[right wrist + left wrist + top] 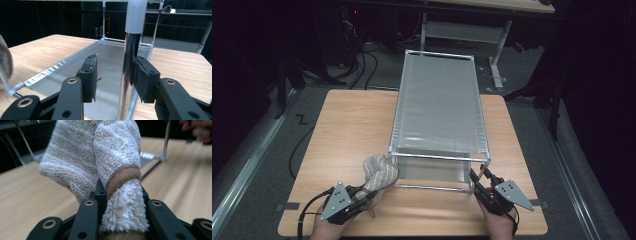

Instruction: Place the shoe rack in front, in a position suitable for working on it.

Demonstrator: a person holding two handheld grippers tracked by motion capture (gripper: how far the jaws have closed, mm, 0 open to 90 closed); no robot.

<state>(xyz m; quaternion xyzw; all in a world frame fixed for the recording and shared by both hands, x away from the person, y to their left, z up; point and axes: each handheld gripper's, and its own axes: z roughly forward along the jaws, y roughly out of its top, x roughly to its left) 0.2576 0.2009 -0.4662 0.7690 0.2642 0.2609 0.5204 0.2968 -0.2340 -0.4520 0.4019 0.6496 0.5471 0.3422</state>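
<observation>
A fluffy cream sock bundle (380, 172) with a brown band hangs just above the wooden table's (347, 125) front left. My left gripper (371, 192) is shut on it; in the left gripper view the sock (110, 157) fills the space between the black jaws of the left gripper (120, 195). A two-tier metal rack (439, 157) with grey mesh shelves stands mid-table. My right gripper (478, 179) is at the rack's front right leg (486, 167). In the right gripper view the chrome leg (130, 62) stands between the open jaws of the right gripper (115, 67), close against the right pad and apart from the left one.
The lower mesh shelf (107, 55) lies flat on the table behind the leg. The rack's front left leg (166, 140) is beyond the sock, with the person's other hand (197, 130) farther off. Dark floor, cables and a desk frame (497, 55) surround the table.
</observation>
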